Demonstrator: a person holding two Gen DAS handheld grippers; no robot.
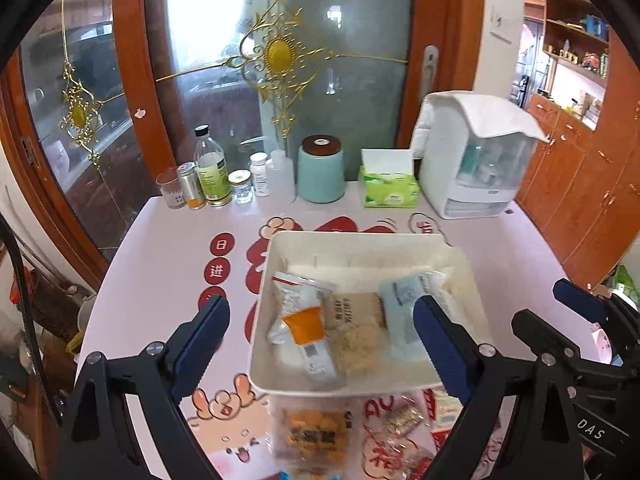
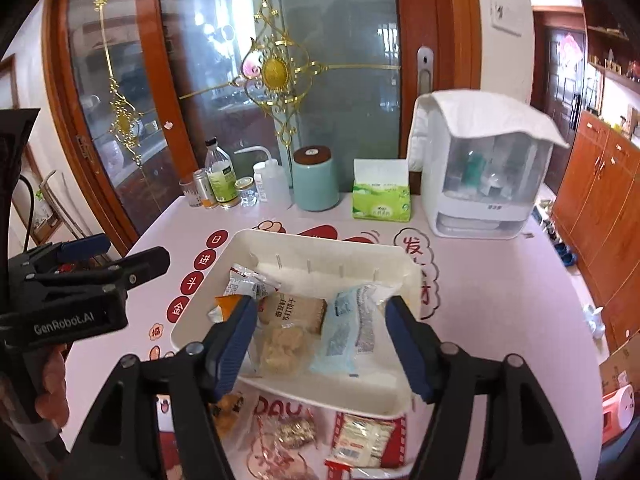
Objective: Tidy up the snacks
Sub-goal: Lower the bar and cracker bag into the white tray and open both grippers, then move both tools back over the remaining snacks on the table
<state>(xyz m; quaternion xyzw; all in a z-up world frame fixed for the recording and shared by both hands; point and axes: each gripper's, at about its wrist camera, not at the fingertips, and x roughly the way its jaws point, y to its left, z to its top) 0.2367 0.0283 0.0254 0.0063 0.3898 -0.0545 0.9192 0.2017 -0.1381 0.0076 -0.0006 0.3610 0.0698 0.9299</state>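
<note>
A cream tray (image 1: 352, 242) (image 2: 320, 246) sits mid-table and holds three snack packs: an orange-and-white one (image 1: 308, 330) (image 2: 230, 306), a brown cracker pack (image 1: 354, 332) (image 2: 288, 328) and a pale blue pack (image 1: 402, 312) (image 2: 344, 328). Loose snacks lie in front of the tray: an orange-chip pack (image 1: 312, 436) (image 2: 226, 414), a clear pack (image 1: 402, 420) (image 2: 294, 432) and a red-and-white pack (image 2: 366, 440). My left gripper (image 1: 320, 354) is open and empty above the tray's near edge. My right gripper (image 2: 322, 348) is open and empty over the tray. The left gripper also shows at the left of the right wrist view (image 2: 108, 254).
Along the table's back edge stand bottles and jars (image 1: 212, 176) (image 2: 224, 186), a teal canister (image 1: 320, 168) (image 2: 315, 178), a green tissue pack (image 1: 390, 186) (image 2: 382, 196) and a white dispenser box (image 1: 476, 160) (image 2: 480, 168). Wooden cabinets (image 1: 580, 184) stand at the right.
</note>
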